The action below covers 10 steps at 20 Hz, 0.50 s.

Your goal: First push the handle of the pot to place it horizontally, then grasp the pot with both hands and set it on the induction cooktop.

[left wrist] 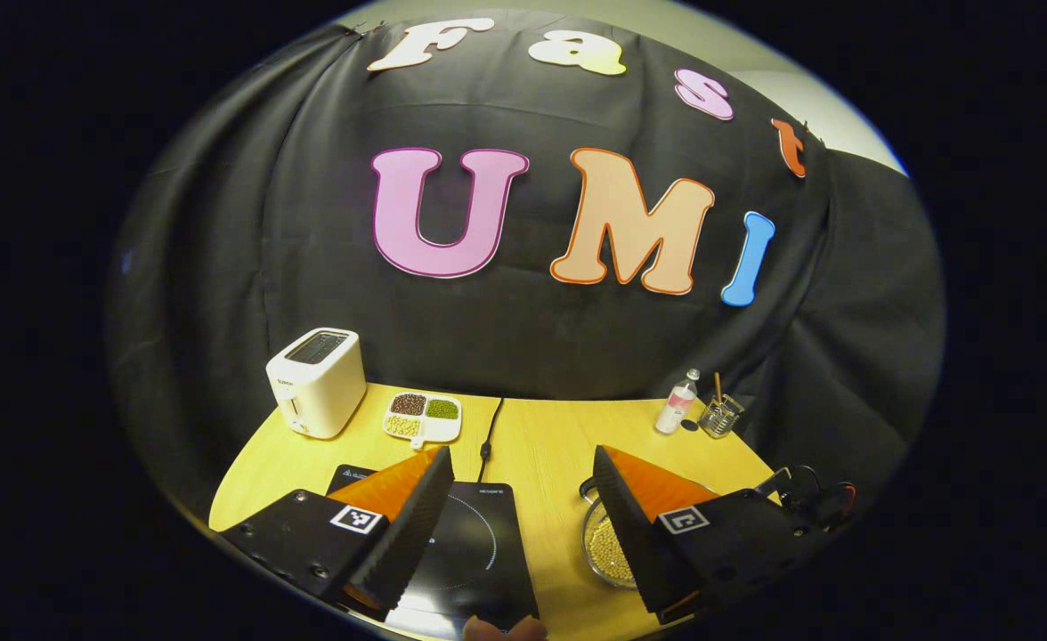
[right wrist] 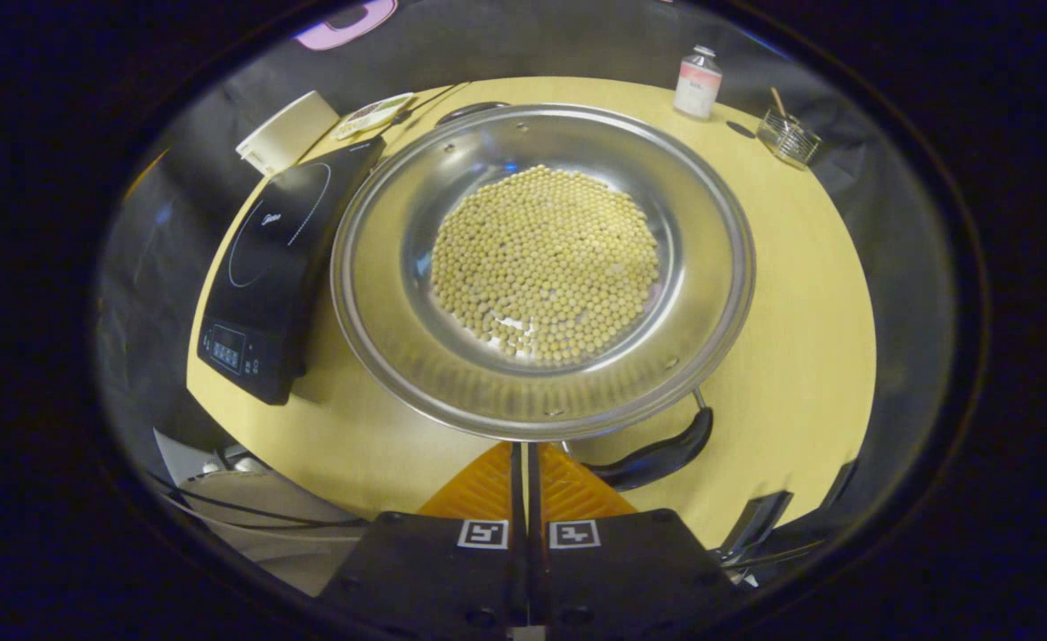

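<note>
A wide steel pot (right wrist: 381, 267) with yellow beans (right wrist: 546, 263) in it stands on the yellow table (right wrist: 799, 356), right of the black induction cooktop (right wrist: 265, 267). The pot's black near handle (right wrist: 657, 454) lies low by the near rim. My right gripper (right wrist: 521, 450) is shut, its tips just under that rim and left of the handle, with nothing seen between them. A second handle (right wrist: 470, 111) sits at the far rim. My left gripper (left wrist: 520, 454) is open above the table between the cooktop (left wrist: 479, 543) and the pot (left wrist: 604, 552).
A white toaster (left wrist: 317, 381) and a divided tray of beans (left wrist: 423, 417) stand at the table's back left. A small bottle (left wrist: 677, 402) and a glass holder (left wrist: 719, 415) are at the back right. A cable (left wrist: 488, 436) runs from the cooktop to the back.
</note>
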Each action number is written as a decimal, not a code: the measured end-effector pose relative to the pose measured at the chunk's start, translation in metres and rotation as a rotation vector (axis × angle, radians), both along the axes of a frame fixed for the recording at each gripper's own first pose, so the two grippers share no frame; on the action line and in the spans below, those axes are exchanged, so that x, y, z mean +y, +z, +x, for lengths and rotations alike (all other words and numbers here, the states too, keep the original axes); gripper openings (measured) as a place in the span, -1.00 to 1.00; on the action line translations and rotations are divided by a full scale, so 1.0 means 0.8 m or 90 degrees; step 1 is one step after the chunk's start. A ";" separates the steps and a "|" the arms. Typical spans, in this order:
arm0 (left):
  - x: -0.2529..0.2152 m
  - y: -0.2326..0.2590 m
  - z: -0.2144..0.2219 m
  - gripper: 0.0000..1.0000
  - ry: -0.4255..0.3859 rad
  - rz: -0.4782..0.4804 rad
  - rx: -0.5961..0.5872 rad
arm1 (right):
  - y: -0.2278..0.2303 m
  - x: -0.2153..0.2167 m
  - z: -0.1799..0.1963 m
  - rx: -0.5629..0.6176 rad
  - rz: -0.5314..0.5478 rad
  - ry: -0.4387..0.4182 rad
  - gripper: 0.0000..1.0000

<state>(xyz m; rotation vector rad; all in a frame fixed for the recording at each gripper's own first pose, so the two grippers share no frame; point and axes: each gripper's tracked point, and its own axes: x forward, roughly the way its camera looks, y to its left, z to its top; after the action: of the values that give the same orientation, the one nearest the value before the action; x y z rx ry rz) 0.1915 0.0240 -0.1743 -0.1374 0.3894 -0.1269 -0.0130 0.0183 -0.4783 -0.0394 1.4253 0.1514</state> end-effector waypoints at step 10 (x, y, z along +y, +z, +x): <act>-0.044 -0.001 -0.027 0.94 0.070 0.030 0.017 | -0.005 -0.050 0.020 0.012 0.046 0.103 -0.94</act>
<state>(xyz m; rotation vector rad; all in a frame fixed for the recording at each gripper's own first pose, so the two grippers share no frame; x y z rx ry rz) 0.1700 -0.0115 -0.1755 -0.1137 0.4096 -0.0067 0.0028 -0.0214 -0.4823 -0.0943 1.4346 0.3371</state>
